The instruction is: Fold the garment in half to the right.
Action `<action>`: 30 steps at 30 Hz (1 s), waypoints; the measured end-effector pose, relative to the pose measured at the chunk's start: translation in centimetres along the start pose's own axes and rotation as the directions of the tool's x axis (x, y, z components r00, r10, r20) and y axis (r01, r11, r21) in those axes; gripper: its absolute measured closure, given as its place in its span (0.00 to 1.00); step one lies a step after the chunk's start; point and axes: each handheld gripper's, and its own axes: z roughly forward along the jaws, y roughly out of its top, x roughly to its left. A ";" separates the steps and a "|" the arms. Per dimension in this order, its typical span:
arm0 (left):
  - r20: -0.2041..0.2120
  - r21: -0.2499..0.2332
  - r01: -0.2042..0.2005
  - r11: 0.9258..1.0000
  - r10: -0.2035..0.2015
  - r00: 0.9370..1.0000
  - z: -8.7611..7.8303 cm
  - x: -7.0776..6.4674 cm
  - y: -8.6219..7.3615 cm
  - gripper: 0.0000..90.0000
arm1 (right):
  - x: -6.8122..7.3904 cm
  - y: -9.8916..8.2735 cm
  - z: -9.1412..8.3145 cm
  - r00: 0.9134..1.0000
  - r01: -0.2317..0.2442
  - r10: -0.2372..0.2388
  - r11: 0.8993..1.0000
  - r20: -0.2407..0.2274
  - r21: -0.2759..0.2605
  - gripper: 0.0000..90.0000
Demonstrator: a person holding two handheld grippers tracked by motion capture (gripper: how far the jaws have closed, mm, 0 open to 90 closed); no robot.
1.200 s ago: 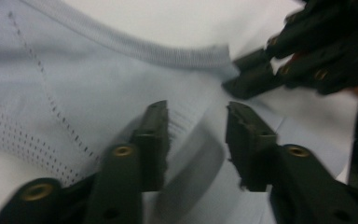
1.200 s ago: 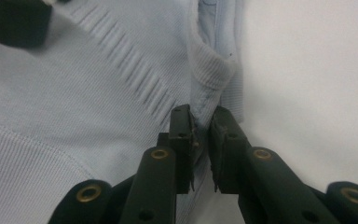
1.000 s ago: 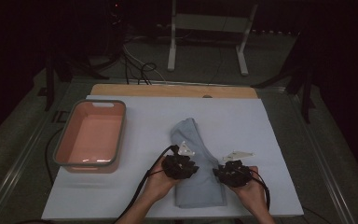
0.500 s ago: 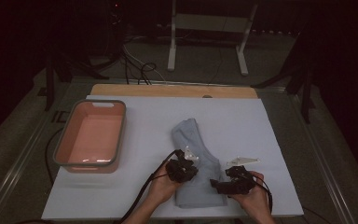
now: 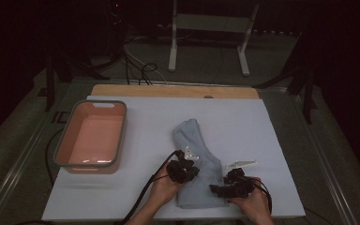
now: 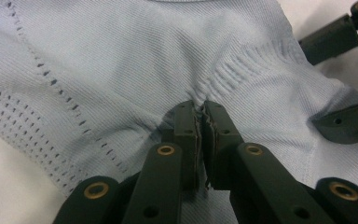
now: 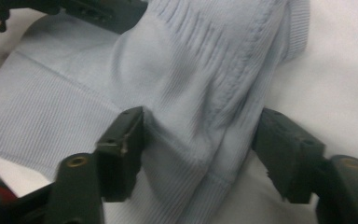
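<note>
The left hand-held gripper (image 6: 199, 135) stays clenched on the pale blue garment (image 5: 197, 164); the right hand-held gripper (image 7: 198, 154), jaws just closing, straddles a fold unpinched, so folding continues

One pale blue knitted garment (image 5: 197, 164), centre near. One salmon tub (image 5: 93, 136), left. Two grippers: left gripper (image 5: 186, 167), right gripper (image 5: 217, 189). Two hands on them. One white mat (image 5: 243, 126). One wooden table edge (image 5: 168, 90), far.
</note>
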 end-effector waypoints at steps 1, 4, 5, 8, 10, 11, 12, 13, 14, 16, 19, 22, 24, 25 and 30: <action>0.000 0.000 0.003 1.000 -0.003 1.000 0.0 0.0 0.0 0.95 | 0.1 0.0 0.0 1.000 -0.010 0.010 1.000 -0.021 0.005 0.54; -0.002 -0.003 0.008 1.000 -0.008 1.000 0.0 0.0 0.0 0.95 | 0.2 0.1 -0.1 1.000 0.009 -0.009 1.000 -0.017 0.007 0.71; -0.001 -0.005 0.013 1.000 -0.013 1.000 0.0 -0.1 0.0 0.95 | 0.0 0.2 -0.2 1.000 0.011 -0.011 1.000 -0.017 0.003 0.78; -0.001 -0.016 0.027 0.999 -0.027 1.000 0.1 -0.2 0.0 0.95 | -0.4 0.4 -0.5 1.000 0.009 -0.009 1.000 -0.018 -0.007 0.88; -0.002 -0.018 0.033 0.999 -0.033 0.999 0.2 -0.2 0.1 0.95 | -0.5 0.6 -0.6 1.000 0.021 -0.021 1.000 0.005 -0.014 0.89; -0.001 -0.022 0.038 0.999 -0.038 0.999 0.3 -0.2 0.2 0.95 | -0.5 0.7 -0.6 0.999 0.032 -0.031 0.999 0.023 -0.017 0.89; -0.001 -0.023 0.044 0.999 -0.044 0.999 0.4 -0.3 0.3 0.95 | -0.6 0.8 -0.7 0.998 0.039 -0.038 0.999 0.043 -0.020 0.89; 0.000 -0.028 0.048 0.998 -0.048 0.999 0.5 -0.4 0.4 0.95 | -0.7 0.9 -0.8 0.998 0.033 -0.031 0.999 0.061 -0.027 0.89; -0.002 -0.027 0.048 0.998 -0.048 0.999 0.6 -0.5 0.5 0.95 | -1.0 0.9 -0.8 0.997 0.031 -0.029 0.999 0.074 -0.032 0.90; -0.010 -0.024 0.046 0.999 -0.046 0.999 0.8 -0.7 0.6 0.95 | -1.5 1.0 -1.0 0.997 0.016 -0.013 0.999 0.073 -0.038 0.89; -0.004 -0.018 0.046 0.999 -0.046 0.999 0.8 -0.6 0.7 0.95 | -1.8 0.8 -1.1 0.999 -0.001 0.003 0.999 0.045 -0.048 0.74; -0.002 -0.016 0.043 0.999 -0.043 0.999 0.8 -0.6 0.7 0.95 | -2.0 0.7 -1.0 0.999 -0.035 0.036 0.997 0.015 -0.064 0.47; -0.002 -0.017 0.044 0.999 -0.044 0.999 0.8 -0.6 0.7 0.95 | -1.9 0.8 -0.9 0.998 -0.050 0.052 0.996 0.022 -0.071 0.37; -0.001 -0.016 0.045 0.999 -0.045 0.999 0.8 -0.6 0.7 0.95 | -1.8 0.9 -0.9 0.998 -0.056 0.058 0.996 0.025 -0.073 0.32; 0.003 -0.019 0.048 0.999 -0.048 0.999 0.8 -0.5 0.7 0.95 | -1.5 1.0 -0.3 0.997 -0.067 0.068 0.996 0.028 -0.056 0.27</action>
